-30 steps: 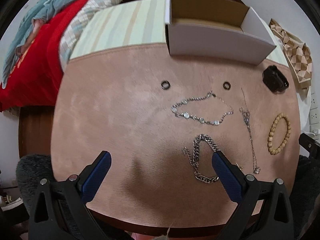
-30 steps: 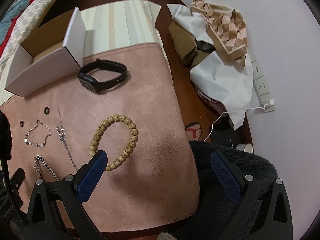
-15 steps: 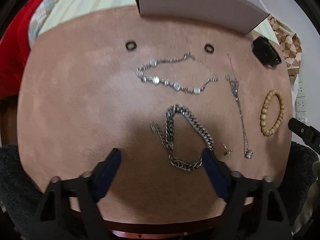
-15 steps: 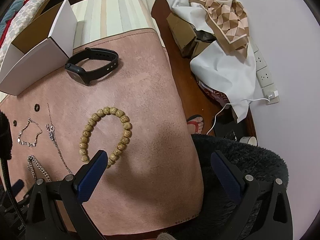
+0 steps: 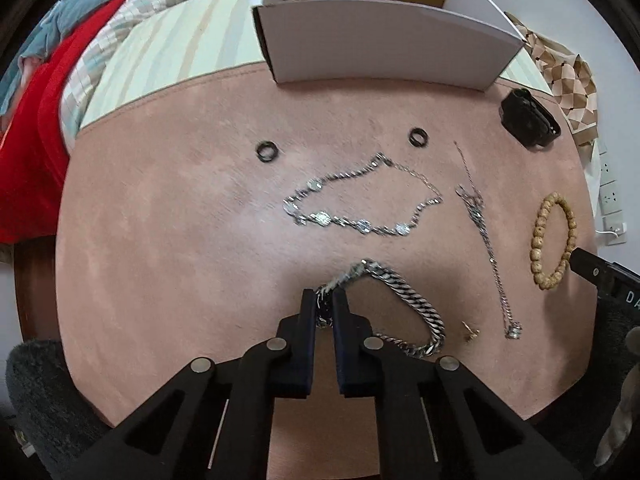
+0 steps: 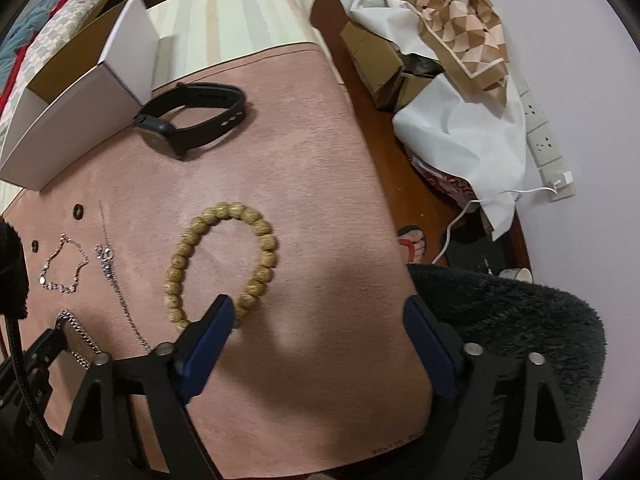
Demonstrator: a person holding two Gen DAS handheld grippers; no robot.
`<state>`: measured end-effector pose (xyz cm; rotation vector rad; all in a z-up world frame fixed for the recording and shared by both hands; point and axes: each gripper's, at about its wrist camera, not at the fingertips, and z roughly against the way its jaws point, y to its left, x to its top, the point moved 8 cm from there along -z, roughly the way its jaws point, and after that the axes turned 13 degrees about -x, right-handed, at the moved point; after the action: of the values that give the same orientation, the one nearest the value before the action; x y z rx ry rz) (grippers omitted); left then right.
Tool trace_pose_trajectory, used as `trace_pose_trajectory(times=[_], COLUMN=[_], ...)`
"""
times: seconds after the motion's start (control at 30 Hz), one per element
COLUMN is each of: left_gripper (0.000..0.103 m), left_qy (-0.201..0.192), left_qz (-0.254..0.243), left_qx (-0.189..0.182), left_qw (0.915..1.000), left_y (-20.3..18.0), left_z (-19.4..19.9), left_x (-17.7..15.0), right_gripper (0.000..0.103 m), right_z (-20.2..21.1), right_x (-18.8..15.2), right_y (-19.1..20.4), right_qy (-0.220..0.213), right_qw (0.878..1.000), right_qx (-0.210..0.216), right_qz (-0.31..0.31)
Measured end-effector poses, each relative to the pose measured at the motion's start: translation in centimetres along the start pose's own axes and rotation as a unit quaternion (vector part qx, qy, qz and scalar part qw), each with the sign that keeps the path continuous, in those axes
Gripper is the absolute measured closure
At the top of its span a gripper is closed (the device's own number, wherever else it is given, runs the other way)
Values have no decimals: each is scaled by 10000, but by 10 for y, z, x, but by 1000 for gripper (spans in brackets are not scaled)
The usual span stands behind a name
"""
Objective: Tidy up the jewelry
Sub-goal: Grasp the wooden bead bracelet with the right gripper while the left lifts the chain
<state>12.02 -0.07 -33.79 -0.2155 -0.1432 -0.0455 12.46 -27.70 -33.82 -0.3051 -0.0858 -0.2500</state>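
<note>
- A pink suede-like mat (image 5: 168,264) covers a round dark wooden table (image 6: 360,92); a striped cloth (image 5: 168,52) lies under the mat's far edge
- An open white cardboard box (image 5: 384,52) stands at the far edge of the mat, its long side running across the left wrist view
- Beyond the table on the box's left lies red and checked bedding (image 5: 48,92); on its right are a white wall with sockets (image 6: 544,140) and a heap of paper and patterned cloth (image 6: 452,52)
- The left gripper (image 5: 324,298) is clamped on one end of the heavy silver curb chain (image 5: 416,312), nearer the viewer than the box; the chain arcs up from the pads and loops down to their right
- The right gripper (image 6: 316,312) has its jaws closing with bare mat between them; its left pad sits at the lower bead of the wooden bead bracelet (image 6: 224,256)
- The bracelet is an oval on the mat, its long axis pointing roughly towards the box, past the black watch (image 6: 192,120)
</note>
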Motion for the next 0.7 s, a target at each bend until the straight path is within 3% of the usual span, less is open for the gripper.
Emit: trace_pose_trajectory(times=[0.03,0.23,0.27,0.3,0.53,0.7], left_gripper=[98,98,98,98,101,102], left_qy=[-20,-147,-186,-222,-481,-691], left_qz=[2,-48,-70,-92,-262,-424], left_qx=[-1,-58,-70,-88,-87,-14], left_qw=[10000,9999,9998,9997,9985,9967], left_y=[4,38,42,50,51,9], left_z=[3,33,38,46,71,77], left_x=[3,23,25,29,45,39], right_gripper=[24,60,81,93,94,94], right_z=[0,-3,-1,2,12,43], right_x=[0,-1,0,0,3,10], right_y=[3,16,16,18,22,23], right_qy=[-14,-84,-138,-241,-375,-765], right_qw=[10000,9995,9994,9992,9976,9945], right_qx=[6,295,302,305,584,711], right_qz=[13,-96,-95,-77,-66,30])
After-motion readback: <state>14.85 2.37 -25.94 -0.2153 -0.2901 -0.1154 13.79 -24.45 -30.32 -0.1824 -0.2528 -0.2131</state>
